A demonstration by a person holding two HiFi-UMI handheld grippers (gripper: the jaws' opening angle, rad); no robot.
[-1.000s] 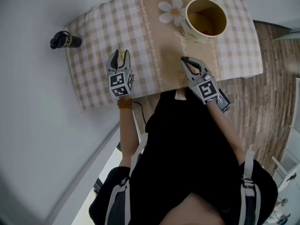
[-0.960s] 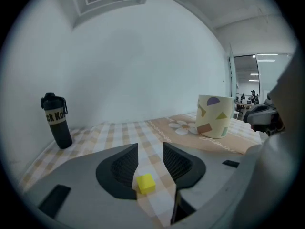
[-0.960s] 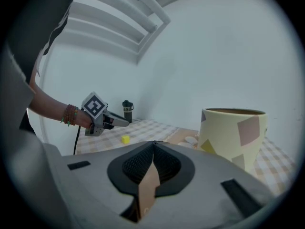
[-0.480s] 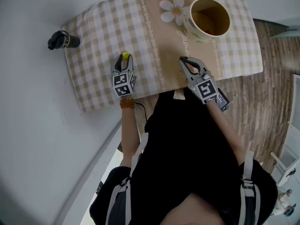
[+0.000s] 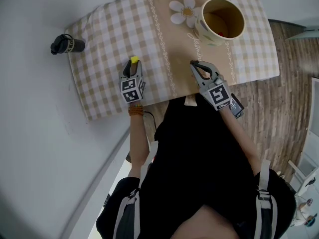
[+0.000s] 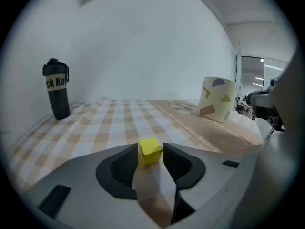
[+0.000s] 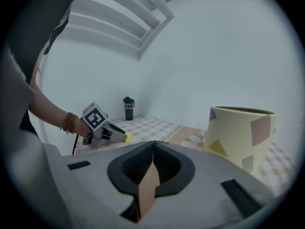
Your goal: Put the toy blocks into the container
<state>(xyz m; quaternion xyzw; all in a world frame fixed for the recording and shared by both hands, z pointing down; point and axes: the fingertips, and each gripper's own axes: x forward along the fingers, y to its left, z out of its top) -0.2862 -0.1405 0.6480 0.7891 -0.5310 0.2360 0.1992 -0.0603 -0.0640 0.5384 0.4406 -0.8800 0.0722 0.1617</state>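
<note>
Left gripper (image 5: 132, 65): jaws apart, ribbed black pads flanking a small yellow block (image 6: 150, 150) that sits on the tablecloth (image 5: 109, 29), well left of the cup (image 6: 218, 99). Nothing stands between block and cup. Right gripper (image 5: 198, 65): jaws together, empty, just below the cup. Cup is cream, round, with coloured shapes. Cloth is beige check. Black bottle (image 5: 67, 44) stands far left of the cup.

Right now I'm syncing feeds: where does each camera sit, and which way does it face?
Head view: on the person's head, looking down at table, left gripper, right gripper, arms, torso.
Left gripper view: on that gripper, along its jaws toward the yellow block.
Right gripper view: along its closed jaws across the table, left gripper alongside.
All three show the container.
</note>
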